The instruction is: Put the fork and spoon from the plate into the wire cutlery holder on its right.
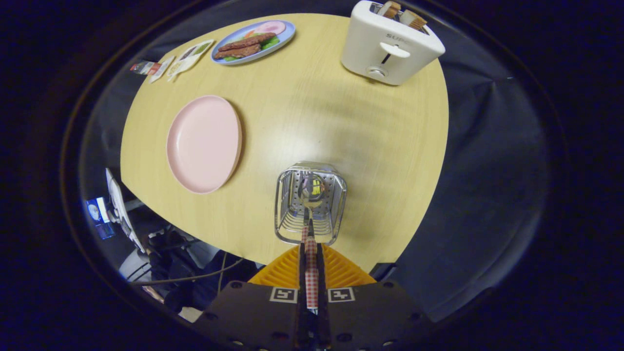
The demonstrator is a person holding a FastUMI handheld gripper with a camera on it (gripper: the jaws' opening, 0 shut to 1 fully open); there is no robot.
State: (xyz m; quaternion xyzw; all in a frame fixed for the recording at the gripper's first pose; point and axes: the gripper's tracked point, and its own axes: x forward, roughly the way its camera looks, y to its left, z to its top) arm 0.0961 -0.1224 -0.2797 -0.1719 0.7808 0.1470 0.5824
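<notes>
- Tongs [311,253] were closed tight on the checked handle of the spoon [311,195], both fingers [301,265] pressing on it from either side with no gap to spare.
- Ahead of the fingers the spoon ran straight out, its shiny bowl hanging over the open top of the wire cutlery holder [310,202], within the ring of its rim; whether the bowl touched the perforated bottom could not be told.
- Standing upright on the wooden table [317,117], the holder was just beyond the fingertips and near the table's front edge.
- Left of the holder and apart from it lay the pink plate [203,143], flat on the table, its surface bare.
- Far beyond, at the back of the table, a blue plate [253,41] carried strips of meat, a slice of ham and some green leaves.
- Beside that plate, a few small packets [180,61] lay at the table's far left corner.
- A white toaster [390,46] stood at the back on the right, well apart from the holder, with two slices of toast sticking up from its slots.
</notes>
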